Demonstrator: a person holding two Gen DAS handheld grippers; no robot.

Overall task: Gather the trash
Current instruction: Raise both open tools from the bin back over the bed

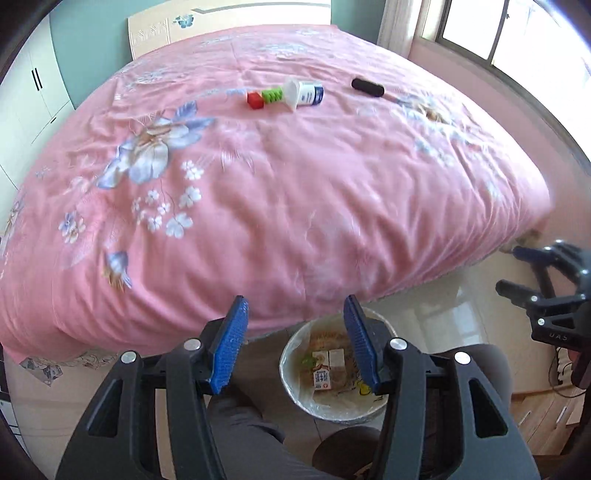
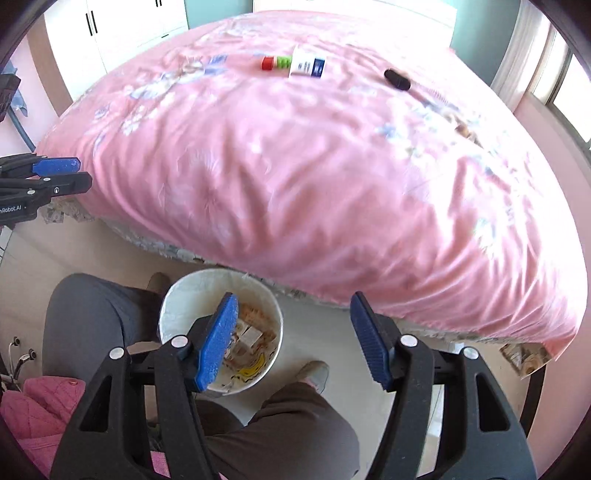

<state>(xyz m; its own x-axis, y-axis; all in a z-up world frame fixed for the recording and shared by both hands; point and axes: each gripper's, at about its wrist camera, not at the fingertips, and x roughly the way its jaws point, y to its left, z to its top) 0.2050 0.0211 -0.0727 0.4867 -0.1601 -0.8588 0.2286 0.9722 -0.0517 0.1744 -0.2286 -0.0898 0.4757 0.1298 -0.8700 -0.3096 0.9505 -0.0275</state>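
Note:
On the far part of the pink bed lie a red block (image 1: 255, 100) (image 2: 267, 62), a green ridged piece (image 1: 272, 95) (image 2: 283, 61), a tipped white cup with a blue label (image 1: 303, 94) (image 2: 306, 65) and a black oblong thing (image 1: 367, 86) (image 2: 397, 79). A lined white trash bin (image 1: 286, 354) (image 2: 184, 291) holding cartons and wrappers stands on the floor at the bed's foot. My left gripper (image 1: 296, 306) (image 2: 79, 173) hovers open above the bin, nothing between its blue pads. My right gripper (image 2: 294, 301) (image 1: 517, 271) is open and empty too, high above the floor beside the bin.
The pink flowered bed cover (image 1: 295, 184) fills most of both views. A person's grey-trousered legs (image 2: 295, 424) and a shoe (image 2: 314, 373) stand around the bin. A pink quilted garment (image 2: 37, 406) lies at lower left. White wardrobes (image 1: 33, 92) and a window (image 1: 498, 29) flank the bed.

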